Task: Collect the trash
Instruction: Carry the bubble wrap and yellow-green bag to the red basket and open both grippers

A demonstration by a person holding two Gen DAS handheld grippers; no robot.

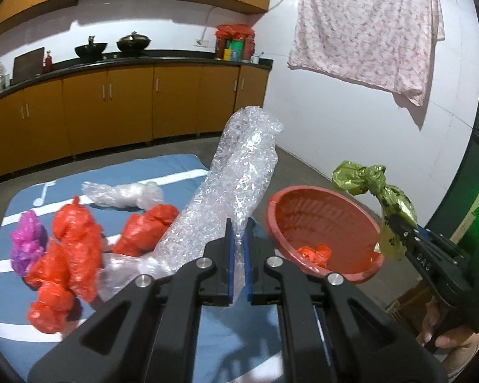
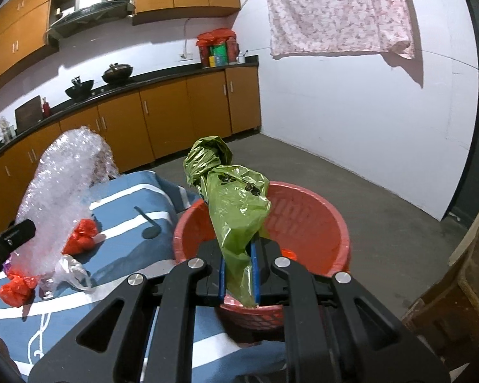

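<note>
Bubble wrap (image 1: pixel 236 172) stands pinched between the closed fingers of the left gripper (image 1: pixel 238 249), its crumpled length rising up and away from the tips, while the right gripper (image 2: pixel 238 274) is clamped shut on the lower end of a twisted green plastic bag (image 2: pixel 236 204) that sticks up beyond its pads. Both pieces look very light, soft and springy; film like this probably slides easily between smooth pads, so a hold on a bunched or knotted section seems safer than one on a loose flap, and nothing here appears fragile. The red basket (image 2: pixel 332 220) sits directly ahead of and below the right fingers, with the green bag hanging above its near rim; seen from the left wrist it lies to the right of the left fingers, with one red scrap (image 1: pixel 314 253) already inside. Left of and beyond the left fingertips, on the blue mat (image 1: pixel 163 169), lie two red bags (image 1: pixel 70 249), a purple bag (image 1: pixel 27 242) and a clear plastic wad (image 1: pixel 124 193), all waiting. Tall bubble wrap may brush the other gripper or the basket rim on its way across, and could spring back out once let go.
</note>
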